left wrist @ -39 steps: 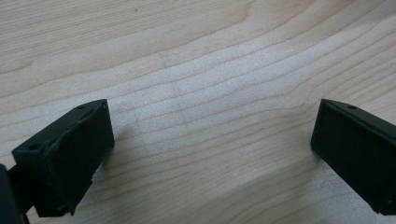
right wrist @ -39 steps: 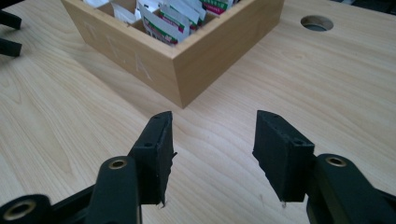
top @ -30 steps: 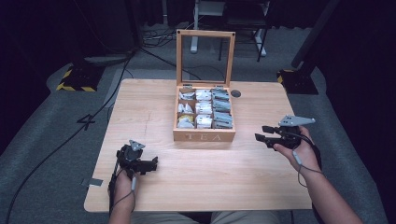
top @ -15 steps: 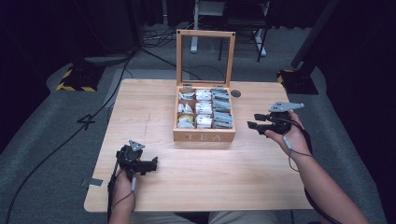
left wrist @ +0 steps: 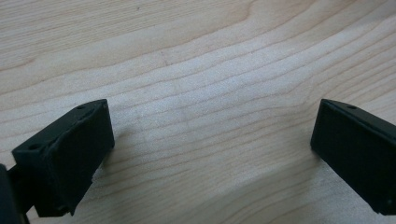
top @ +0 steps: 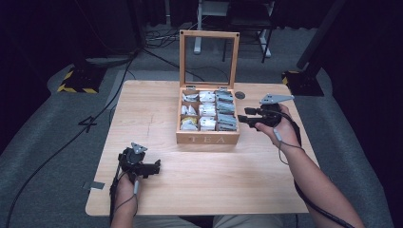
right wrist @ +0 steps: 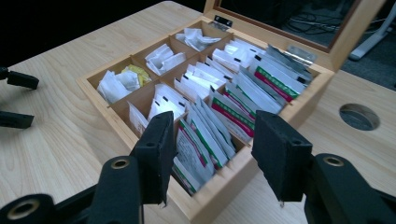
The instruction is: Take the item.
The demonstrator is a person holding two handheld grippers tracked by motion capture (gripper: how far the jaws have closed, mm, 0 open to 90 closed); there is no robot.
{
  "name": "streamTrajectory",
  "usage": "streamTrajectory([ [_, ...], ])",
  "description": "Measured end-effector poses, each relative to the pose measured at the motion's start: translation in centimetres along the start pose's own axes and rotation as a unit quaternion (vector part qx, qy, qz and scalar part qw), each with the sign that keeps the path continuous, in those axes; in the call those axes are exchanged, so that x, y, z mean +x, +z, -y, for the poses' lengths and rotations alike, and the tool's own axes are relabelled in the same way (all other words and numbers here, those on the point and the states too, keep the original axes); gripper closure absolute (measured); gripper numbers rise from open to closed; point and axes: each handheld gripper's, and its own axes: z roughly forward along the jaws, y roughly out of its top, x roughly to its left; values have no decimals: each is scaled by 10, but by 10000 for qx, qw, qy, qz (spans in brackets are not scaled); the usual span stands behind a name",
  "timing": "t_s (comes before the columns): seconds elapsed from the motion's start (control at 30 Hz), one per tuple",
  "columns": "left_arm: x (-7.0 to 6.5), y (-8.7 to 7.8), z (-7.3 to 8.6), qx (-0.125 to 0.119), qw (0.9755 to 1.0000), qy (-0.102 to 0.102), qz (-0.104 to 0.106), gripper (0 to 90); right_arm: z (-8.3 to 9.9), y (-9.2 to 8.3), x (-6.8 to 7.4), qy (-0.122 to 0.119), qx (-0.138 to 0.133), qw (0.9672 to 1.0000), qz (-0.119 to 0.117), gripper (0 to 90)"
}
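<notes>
**Right gripper at the tea box — no packet taken yet**

Nearest the person, the left gripper (top: pixel 153 167) rests on the table (top: pixel 152 114) at the front left corner. In the left gripper view its jaws stand wide apart with bare wood grain between them; nothing is held. It takes no part in the work at this stage.

Further in, at mid-table, the right gripper (top: pixel 241 118) hovers just beside the right wall of the tea box (top: pixel 207 138), pointing at it from the side. In the right gripper view its jaws stand apart and nothing is between the pads; they frame the nearest compartment, where tea packets (right wrist: pixel 201 136) with green and red labels stand on edge in a row.

The tea box stands at the middle of the table, towards its far edge, with the word TEA on the front wall. Its lid (top: pixel 208 57) — a wooden frame with a clear pane — is raised upright at the back. All six compartments hold packets: white sachets in the left column, one yellow item (right wrist: pixel 135 73) among them.

Status, as judged:
- Done: the lid is open and the right gripper is lined up near the right column.
- Left: lower the open jaws over one packet, close on it, and lift it clear of the box.
</notes>
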Motion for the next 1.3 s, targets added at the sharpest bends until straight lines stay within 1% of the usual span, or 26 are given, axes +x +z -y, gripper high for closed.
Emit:
streamTrajectory([
  [0.03, 0, 0, 0, 1, 10000, -7, 9, 0, -4, 8, 3, 11, 64, 10000, -64, 491],
  [0.13, 0, 0, 0, -9, 10000, -22, 6, 0, -8, 19, 8, 116, 84, 9995, -279, 493],
  [0.17, 0, 0, 0, -1, 10000, -23, 8, 0, -8, 19, 8, 116, 84, 9995, -279, 493],
  [0.23, 0, 0, 0, -9, 10000, -22, 5, 0, -12, 29, 11, 187, 95, 9991, -358, 496],
  [0.27, 0, 0, 0, -10, 10000, -23, 7, 0, -12, 29, 11, 187, 95, 9991, -358, 496],
  [0.33, 0, 0, 0, -8, 10000, -22, 7, 0, -14, 38, 13, 237, 147, 9989, -383, 498],
  [0.47, 0, 0, 0, -8, 10000, -23, 6, 0, -17, 46, 15, 187, 218, 9989, -365, 505],
  [0.53, 0, 0, 0, -4, 10000, -22, 10, 0, -19, 53, 19, 160, 256, 9986, -432, 524],
  [0.6, 0, 0, 0, -10, 10000, -24, 5, 0, -20, 56, 21, 156, 272, 9984, -462, 531],
  [0.63, 0, 0, 0, -8, 10000, -23, 5, 0, -22, 61, 25, 79, 360, 9980, -519, 554],
  [0.7, 0, 0, 0, -2, 10000, -23, 10, 0, -23, 66, 29, -8, 459, 9974, -563, 569],
  [0.77, 0, 0, 0, -2, 10000, -22, 10, 0, -24, 68, 31, -44, 503, 9971, -571, 575],
  [0.8, 0, 0, 0, -3, 10000, -23, 10, 0, -25, 72, 34, -60, 608, 9966, -550, 598],
  [0.83, 0, 0, 0, -3, 10000, -23, 10, 0, -25, 74, 35, -81, 646, 9963, -559, 604],
  [0.9, 0, 0, 0, -2, 10000, -21, 10, 0, -25, 77, 36, -82, 682, 9959, -586, 609],
  [0.93, 0, 0, 0, -8, 10000, -22, 7, 0, -24, 81, 39, -123, 777, 9951, -601, 612],
  [1.03, 0, 0, 0, -3, 10000, -22, 10, 0, -24, 86, 41, -145, 844, 9943, -636, 617],
  [1.17, 0, 0, 0, -8, 10000, -23, 8, 0, -23, 94, 44, -117, 942, 9927, -742, 616],
  [1.3, 0, 0, 0, -2, 10000, -22, 12, 0, -21, 103, 47, -145, 1096, 9911, -741, 618],
])
